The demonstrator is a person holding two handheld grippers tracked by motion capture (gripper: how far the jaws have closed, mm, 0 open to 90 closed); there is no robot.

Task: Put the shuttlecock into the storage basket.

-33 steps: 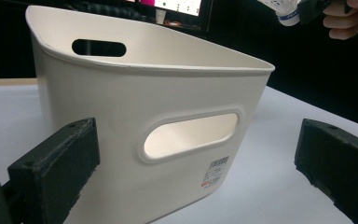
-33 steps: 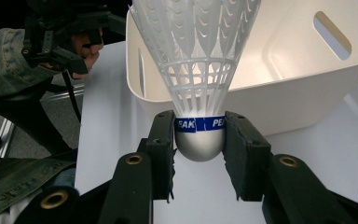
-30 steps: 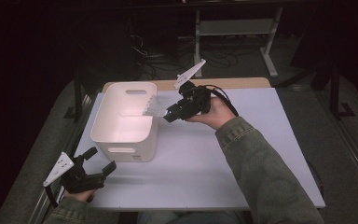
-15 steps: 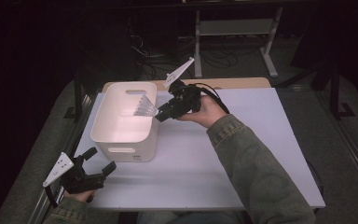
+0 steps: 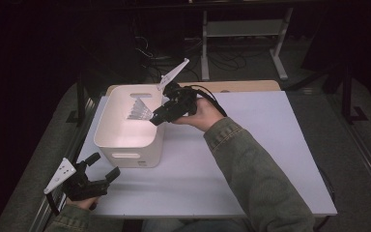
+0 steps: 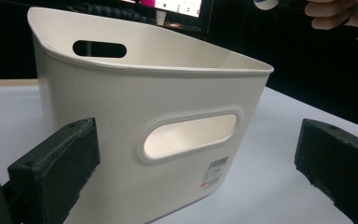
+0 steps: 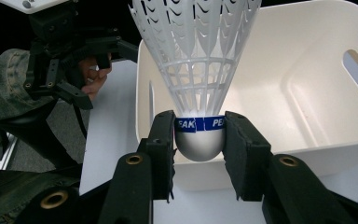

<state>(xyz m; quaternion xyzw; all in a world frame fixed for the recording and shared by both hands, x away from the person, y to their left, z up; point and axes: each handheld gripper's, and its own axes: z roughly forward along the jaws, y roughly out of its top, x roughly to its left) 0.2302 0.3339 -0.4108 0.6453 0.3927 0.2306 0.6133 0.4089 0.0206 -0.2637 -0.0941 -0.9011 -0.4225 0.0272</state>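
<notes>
Shuttlecock (image 7: 196, 70) sits between the pads of the right gripper (image 7: 199, 135), which clamp its rounded white cork at the blue band, with the white skirt pointing away from the jaws. From the high view, the right gripper (image 5: 157, 117) holds it over the rim of the white basket (image 5: 121, 145), above the inside. The left gripper (image 5: 101, 169) rests near the front table edge, its jaws wide apart with nothing between them, facing the basket's handle slot (image 6: 189, 135).

My right gripper (image 5: 155, 119) hangs over the bin's (image 5: 125, 145) right rim, the shuttlecock (image 5: 139, 111) between its 2 jaws reaching over the bin's inside. My left gripper (image 5: 101, 168) sits in front of the bin, near the table's (image 5: 270, 145) front-left corner.
</notes>
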